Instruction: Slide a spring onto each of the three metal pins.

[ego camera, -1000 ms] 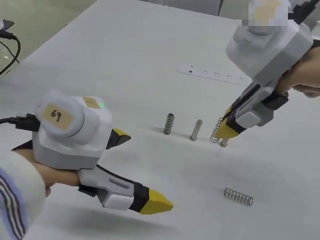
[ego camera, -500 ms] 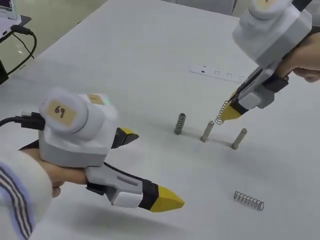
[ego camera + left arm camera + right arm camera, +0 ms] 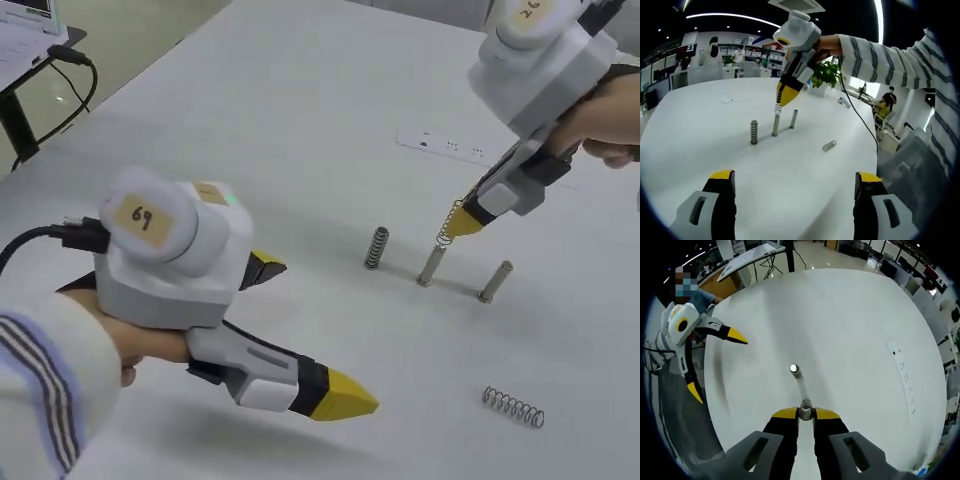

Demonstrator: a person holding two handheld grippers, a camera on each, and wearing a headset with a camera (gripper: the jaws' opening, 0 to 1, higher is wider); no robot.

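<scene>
1. We find the right gripper (image 3: 462,224) clamped on a spring (image 3: 447,226), which it holds by the upper coils. In the right gripper view the yellow tips of this gripper (image 3: 805,414) pinch the spring (image 3: 805,413) from both sides.
2. The held spring hangs directly over the middle pin (image 3: 432,265). Its lower end is at the pin's top, and we cannot tell whether it has passed over the tip. The left gripper view shows the same alignment: spring (image 3: 778,107) above middle pin (image 3: 775,125).
3. The leftmost pin (image 3: 376,247) already carries a fitted spring (image 3: 377,243) and stands upright on the white table (image 3: 300,120).
4. The rightmost pin (image 3: 495,281) is bare and stands just beside the middle pin.
5. A loose spring (image 3: 513,407) lies flat on the table, nearer the person than the pins and apart from them.
6. The left gripper (image 3: 310,332) grips nothing. Its jaws are spread wide above the table, well apart from the pins.
7. A power strip (image 3: 450,147) lies beyond the pins.
</scene>
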